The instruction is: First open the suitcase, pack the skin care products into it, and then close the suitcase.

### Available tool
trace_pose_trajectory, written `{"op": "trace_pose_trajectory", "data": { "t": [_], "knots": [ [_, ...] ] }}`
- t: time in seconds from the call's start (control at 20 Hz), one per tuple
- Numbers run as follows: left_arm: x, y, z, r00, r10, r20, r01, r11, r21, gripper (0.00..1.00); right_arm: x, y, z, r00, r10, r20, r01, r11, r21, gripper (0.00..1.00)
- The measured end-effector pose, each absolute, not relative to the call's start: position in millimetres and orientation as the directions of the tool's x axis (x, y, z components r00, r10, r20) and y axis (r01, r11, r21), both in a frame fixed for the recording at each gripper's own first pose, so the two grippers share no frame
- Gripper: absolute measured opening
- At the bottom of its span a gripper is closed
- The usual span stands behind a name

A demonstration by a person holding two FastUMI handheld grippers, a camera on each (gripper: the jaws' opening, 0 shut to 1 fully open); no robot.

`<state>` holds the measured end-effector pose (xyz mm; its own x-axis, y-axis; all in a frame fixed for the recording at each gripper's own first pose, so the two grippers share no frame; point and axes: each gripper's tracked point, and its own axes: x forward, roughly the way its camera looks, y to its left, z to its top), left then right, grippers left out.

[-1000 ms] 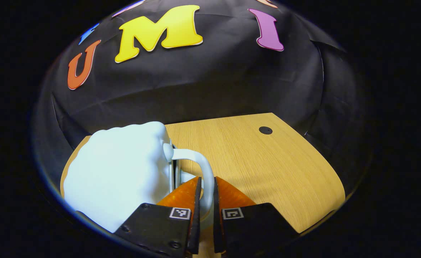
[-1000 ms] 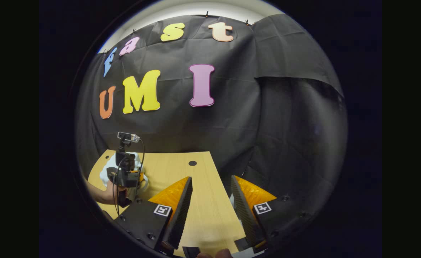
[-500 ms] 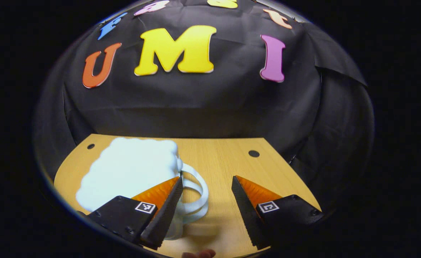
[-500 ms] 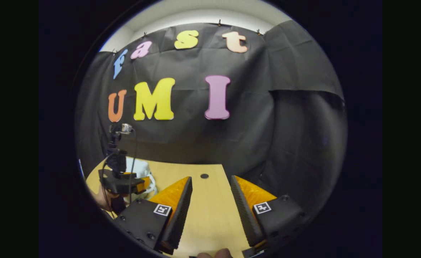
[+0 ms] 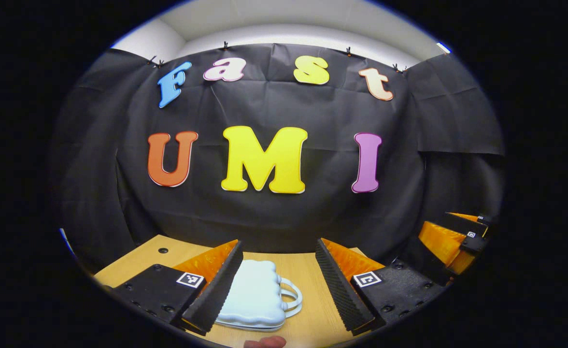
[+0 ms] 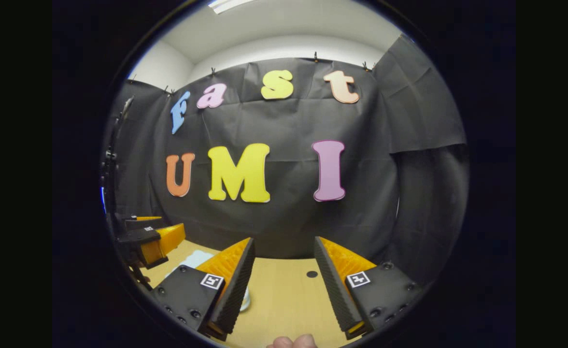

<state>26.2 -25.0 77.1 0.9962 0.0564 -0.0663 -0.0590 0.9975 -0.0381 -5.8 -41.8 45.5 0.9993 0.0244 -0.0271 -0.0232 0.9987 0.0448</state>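
The pale blue, cloud-shaped hard-shell suitcase [image 5: 252, 297] lies shut on the light wooden surface [image 5: 308, 328] (packing apparently complete), with left gripper [image 5: 276, 278] and right gripper [image 6: 281, 275] jaws spread, holding nothing.

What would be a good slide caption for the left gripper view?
Open left gripper above a closed, pale blue cloud-shaped suitcase lying flat on the wooden table.

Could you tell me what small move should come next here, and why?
Probably none beyond resting both grippers: the suitcase lies shut on the table, the left gripper is open and clear of it, and the right gripper is open too, so the task looks done.
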Motion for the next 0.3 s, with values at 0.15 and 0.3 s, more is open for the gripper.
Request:
{"op": "trace_pose_trajectory", "data": {
  "t": [0.15, 0.3],
  "knots": [
    [7.5, -12.3, 92.7, 0.994, 0.107, -0.017, -0.107, 0.994, -0.021, 0.96, -7.7, -32.9, 55.5, 1.0, 0.012, 0.02, -0.012, 0.999, 0.04, 0.74],
    [0.2, -5.8, 92.1, 0.992, 0.125, -0.027, -0.125, 0.992, -0.014, 0.96, -9.6, -21.2, 55.2, 1.0, 0.013, 0.009, -0.014, 0.999, 0.045, 0.74]
  ]
}}
